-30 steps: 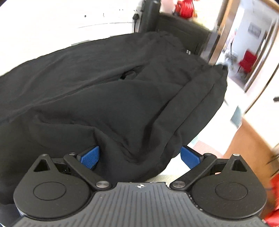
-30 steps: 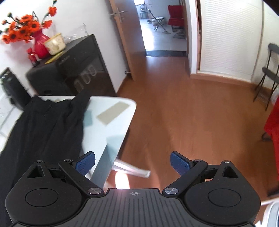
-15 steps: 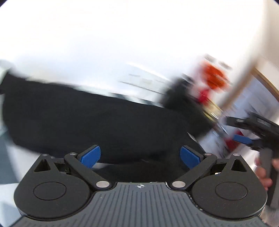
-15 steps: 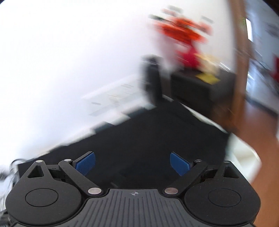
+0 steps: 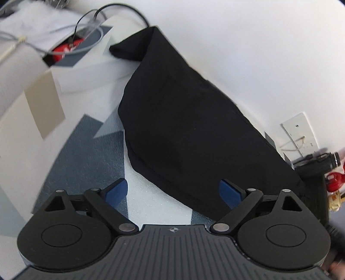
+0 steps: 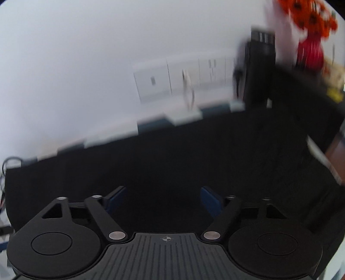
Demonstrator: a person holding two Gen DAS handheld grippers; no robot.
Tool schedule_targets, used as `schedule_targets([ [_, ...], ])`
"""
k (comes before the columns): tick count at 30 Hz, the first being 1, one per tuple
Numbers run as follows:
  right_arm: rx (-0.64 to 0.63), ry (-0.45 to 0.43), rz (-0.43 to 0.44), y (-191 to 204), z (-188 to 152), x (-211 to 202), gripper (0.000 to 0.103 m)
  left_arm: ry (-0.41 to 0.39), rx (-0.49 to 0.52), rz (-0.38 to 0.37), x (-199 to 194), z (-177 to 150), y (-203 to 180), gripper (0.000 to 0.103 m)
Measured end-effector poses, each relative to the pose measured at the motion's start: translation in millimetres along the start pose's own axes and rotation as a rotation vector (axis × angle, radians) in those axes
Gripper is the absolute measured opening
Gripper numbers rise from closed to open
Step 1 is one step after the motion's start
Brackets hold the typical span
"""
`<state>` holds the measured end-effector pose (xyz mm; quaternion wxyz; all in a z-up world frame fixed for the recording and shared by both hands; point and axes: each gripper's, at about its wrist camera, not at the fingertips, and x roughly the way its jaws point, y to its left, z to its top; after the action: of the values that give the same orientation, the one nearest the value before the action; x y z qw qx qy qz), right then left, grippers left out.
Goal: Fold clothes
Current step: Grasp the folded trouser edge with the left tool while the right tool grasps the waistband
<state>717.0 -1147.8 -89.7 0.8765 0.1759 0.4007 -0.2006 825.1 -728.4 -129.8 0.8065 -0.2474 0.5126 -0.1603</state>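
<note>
- A black garment [image 5: 194, 133] lies folded on the patterned table [image 5: 90, 150], stretching from 11 to 4 o'clock.
- The left tool [image 5: 172, 190], released, is closing over the garment's near edge.
- The right tool [image 6: 161, 198], closing above the dark cloth, grips nothing.

Blurred red vase [image 6: 310, 51], orange flowers [image 6: 310, 15]

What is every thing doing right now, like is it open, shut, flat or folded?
Black fabric garment: lying folded on the table, held by neither gripper.
Left gripper: jaws closing, still wide, garment edge between them, not pinched.
Right gripper: jaws closing over the garment, pads not yet pressing.
White and grey patterned table: partly covered by the garment.
</note>
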Motion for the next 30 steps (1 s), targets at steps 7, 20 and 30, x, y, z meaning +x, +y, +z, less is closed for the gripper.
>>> schedule_targets([
  [7,-0.122,0.108,-0.055,-13.2,-46.6,30.8,0.049,-0.143,0.111,0.1,28.3,3.0,-17.9,0.075],
  [20,-0.211,0.06,-0.096,-17.3,-66.5,49.8,0.008,-0.223,0.109,0.167,30.7,4.6,-24.1,0.012],
  [30,-0.137,0.044,-0.084,-51.5,-80.9,2.6,0.007,-0.248,0.208,0.163,-0.6,-23.7,-31.7,0.012],
])
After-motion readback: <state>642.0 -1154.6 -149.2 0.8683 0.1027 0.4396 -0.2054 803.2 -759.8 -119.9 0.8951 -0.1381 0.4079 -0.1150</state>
